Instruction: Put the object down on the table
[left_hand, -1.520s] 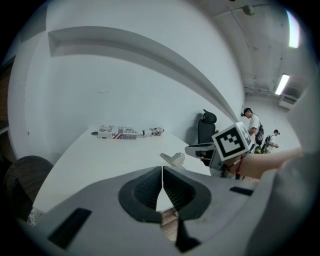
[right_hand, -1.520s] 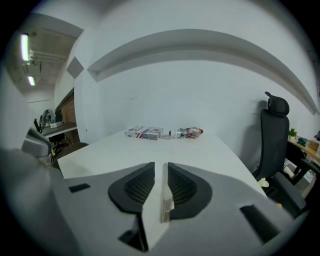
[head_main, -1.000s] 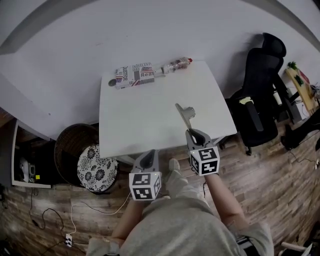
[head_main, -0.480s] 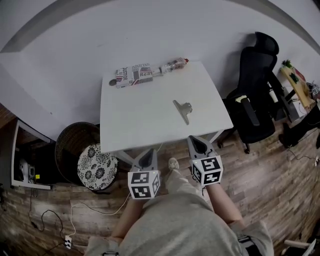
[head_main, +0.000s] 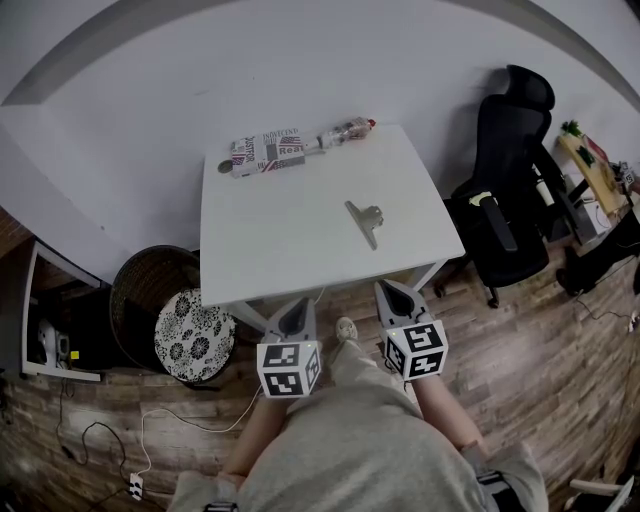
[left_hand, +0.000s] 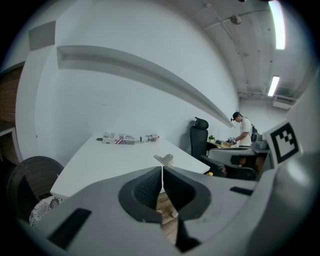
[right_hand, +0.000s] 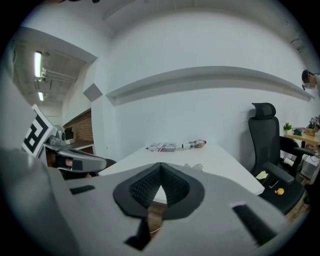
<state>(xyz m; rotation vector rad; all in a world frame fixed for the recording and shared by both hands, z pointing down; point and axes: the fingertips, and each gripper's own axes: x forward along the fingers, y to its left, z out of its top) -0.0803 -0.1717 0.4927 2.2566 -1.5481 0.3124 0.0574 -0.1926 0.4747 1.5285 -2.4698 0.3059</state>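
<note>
A grey metal clip (head_main: 365, 219) lies flat on the white table (head_main: 280, 235), free of both grippers; it also shows as the clip (left_hand: 165, 159) in the left gripper view and the clip (right_hand: 196, 166) in the right gripper view. My right gripper (head_main: 390, 290) hangs just off the table's near edge, below the clip. Its jaws have just closed, pads meeting with nothing between them at the right gripper (right_hand: 160, 164). My left gripper (head_main: 298, 310) also sits off the near edge, further left, shut and empty at the left gripper (left_hand: 162, 167).
A printed box (head_main: 268, 151) and a small bottle (head_main: 343, 133) lie along the table's far edge by the wall. A black office chair (head_main: 510, 200) stands to the right. A wicker basket (head_main: 150, 285) and a patterned stool (head_main: 196, 335) stand at the left. A person (left_hand: 245, 131) stands far off.
My right gripper has pulled back from the clip, off the table's near edge, and its jaws have shut. The clip stays lying on the table. The left gripper shifted slightly.
</note>
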